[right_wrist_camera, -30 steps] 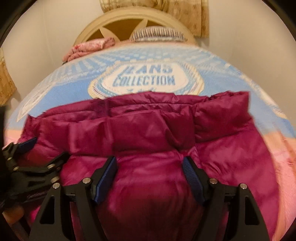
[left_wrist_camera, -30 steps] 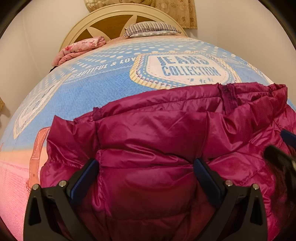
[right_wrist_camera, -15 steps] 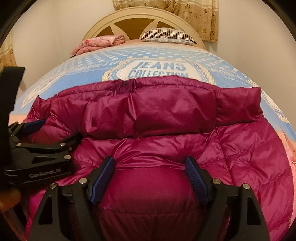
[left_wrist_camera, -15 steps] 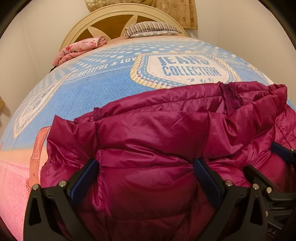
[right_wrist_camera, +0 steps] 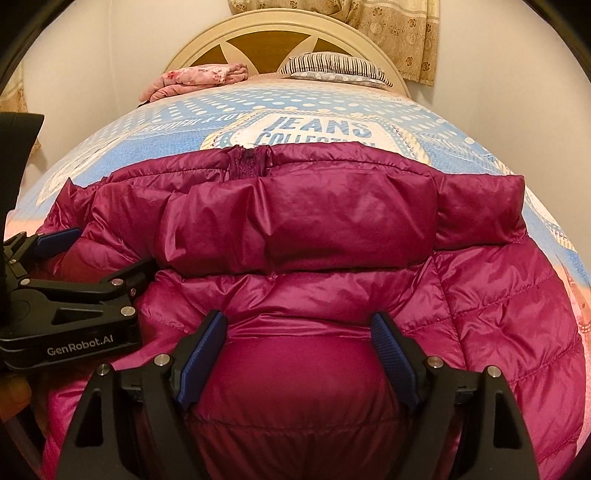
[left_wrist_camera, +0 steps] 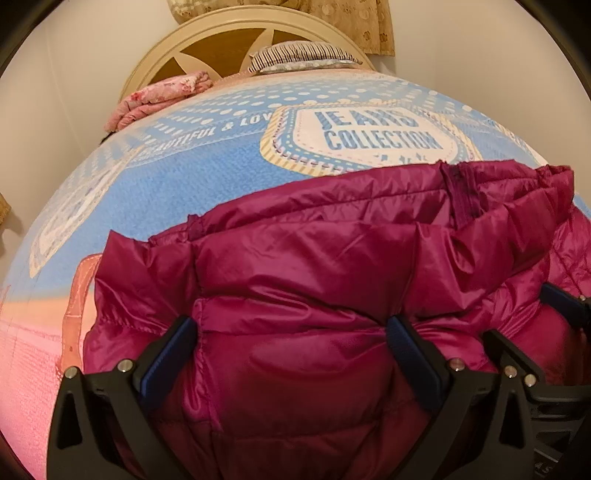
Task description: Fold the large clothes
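right claw (right_wrist_camera: 297, 350) widened, lowered onto jacket (right_wrist_camera: 332, 229)

The bed (right_wrist_camera: 461, 122) fills the scene, its blue dotted cover printed "JEANS COLLECTION" and turning pink along the near edges. Spread across the near part lies a magenta puffer jacket (right_wrist_camera: 332, 229), collar zip towards the far end. Up by the cream arched headboard (right_wrist_camera: 280, 33), a folded pink floral blanket (right_wrist_camera: 199, 77) on the left, a striped pillow (right_wrist_camera: 332, 64) beside it on the right.
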`<state>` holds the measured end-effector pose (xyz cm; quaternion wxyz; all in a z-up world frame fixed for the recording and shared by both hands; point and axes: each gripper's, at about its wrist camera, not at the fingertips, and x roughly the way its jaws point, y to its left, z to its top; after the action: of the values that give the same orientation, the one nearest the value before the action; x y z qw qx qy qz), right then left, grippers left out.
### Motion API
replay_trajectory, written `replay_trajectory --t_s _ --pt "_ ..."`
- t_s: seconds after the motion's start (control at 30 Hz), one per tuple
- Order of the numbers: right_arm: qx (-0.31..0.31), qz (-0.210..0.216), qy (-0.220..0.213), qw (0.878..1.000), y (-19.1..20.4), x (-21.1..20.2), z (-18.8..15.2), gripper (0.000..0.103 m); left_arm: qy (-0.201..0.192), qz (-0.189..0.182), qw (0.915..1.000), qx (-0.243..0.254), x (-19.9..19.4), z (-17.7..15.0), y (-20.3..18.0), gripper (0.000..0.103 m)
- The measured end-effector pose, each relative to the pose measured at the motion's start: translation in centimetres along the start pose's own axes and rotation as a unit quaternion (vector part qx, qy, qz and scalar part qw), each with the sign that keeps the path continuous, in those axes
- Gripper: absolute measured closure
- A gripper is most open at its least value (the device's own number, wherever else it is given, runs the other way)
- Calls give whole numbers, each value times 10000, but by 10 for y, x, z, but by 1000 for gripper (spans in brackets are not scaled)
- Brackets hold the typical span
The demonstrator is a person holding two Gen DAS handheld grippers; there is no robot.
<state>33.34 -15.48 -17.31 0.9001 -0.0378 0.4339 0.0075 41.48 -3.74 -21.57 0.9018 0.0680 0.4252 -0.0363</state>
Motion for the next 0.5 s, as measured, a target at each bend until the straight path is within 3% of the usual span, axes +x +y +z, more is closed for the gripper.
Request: replay_trajectory --t_s 0.13,0.27,0.5 --pt "34 32 -9 10000 0 -1 -2 22 -355 -177 9991 -145 -37 -8 20 0" --pt "66 67 -23 10000 -2 -1 -2 22 -735 -173 9967 -306 -86 -36 58 0" --pt "161 224 -46 9996 -7 -5 -2 21 -328 -760 9929 -856 -101 -108 96 0"
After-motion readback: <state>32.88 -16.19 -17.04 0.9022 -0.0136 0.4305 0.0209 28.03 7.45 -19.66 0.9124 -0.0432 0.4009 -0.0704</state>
